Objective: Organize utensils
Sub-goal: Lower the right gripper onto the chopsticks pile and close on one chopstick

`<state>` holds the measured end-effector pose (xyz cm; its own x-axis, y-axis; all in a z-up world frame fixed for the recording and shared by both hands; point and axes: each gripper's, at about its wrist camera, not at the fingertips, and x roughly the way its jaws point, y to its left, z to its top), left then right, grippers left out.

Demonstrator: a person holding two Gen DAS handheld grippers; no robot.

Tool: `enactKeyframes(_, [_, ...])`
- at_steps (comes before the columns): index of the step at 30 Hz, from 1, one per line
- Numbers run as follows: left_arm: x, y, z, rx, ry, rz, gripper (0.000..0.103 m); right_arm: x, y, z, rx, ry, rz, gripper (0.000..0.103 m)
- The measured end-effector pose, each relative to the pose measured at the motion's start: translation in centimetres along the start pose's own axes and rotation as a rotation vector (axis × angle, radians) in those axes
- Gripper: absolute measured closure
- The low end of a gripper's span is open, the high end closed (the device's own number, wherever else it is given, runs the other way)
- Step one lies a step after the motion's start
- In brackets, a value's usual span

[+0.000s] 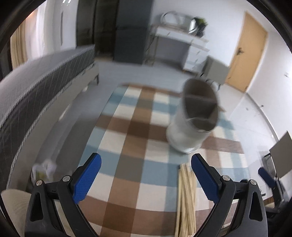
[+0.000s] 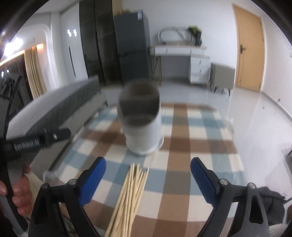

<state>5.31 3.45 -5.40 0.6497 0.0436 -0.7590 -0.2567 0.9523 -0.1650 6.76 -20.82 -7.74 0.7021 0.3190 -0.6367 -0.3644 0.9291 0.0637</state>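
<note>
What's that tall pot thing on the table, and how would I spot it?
Find the table's blue, brown and cream checked cloth. On it stands a white cylindrical utensil holder, its dark inside split by dividers. A bundle of pale wooden chopsticks lies flat nearby; only the holder stands upright.

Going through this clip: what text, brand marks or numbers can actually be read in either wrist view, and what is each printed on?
"GenRobot.AI", slightly blurred, white letters on the black body of the left tool, seen in the right wrist view.
A pale sticker near the top of the dark refrigerator: too small and blurred to read.
Left wrist view: no readable text.
</note>
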Motion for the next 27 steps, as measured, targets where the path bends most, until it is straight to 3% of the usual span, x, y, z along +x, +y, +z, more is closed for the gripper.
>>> enactKeyframes(6, [4.0, 3.1, 0.4, -0.144, 0.175, 0.043, 0.007, 6.0, -0.4, -0.7, 0.005, 0.217, 0.028, 0.037])
enactKeyframes(12, [5.3, 3.3, 0.5, -0.190, 0.254, 0.026, 0.007, 10.9, 0.2, -0.7, -0.027, 0.345, 0.035, 0.049])
enactKeyframes(22, [6.5, 4.2, 1.1, -0.223, 0.300, -0.009, 0.007, 15.5, 1.5, -0.3, -0.077, 0.429, 0.023, 0.067])
enactKeyframes(24, [6.8, 4.4, 1.1, -0.231, 0.305, -0.010, 0.007, 16.1, 1.7, -0.5, -0.088, 0.444, 0.015, 0.078])
enactKeyframes(26, [6.8, 4.5, 1.1, -0.231, 0.307, -0.006, 0.007, 16.4, 1.7, -0.5, -0.093, 0.441, 0.013, 0.080])
enactKeyframes(27, [6.8, 4.4, 1.1, -0.227, 0.306, -0.003, 0.007, 16.4, 1.8, -0.5, -0.094, 0.439, 0.015, 0.086])
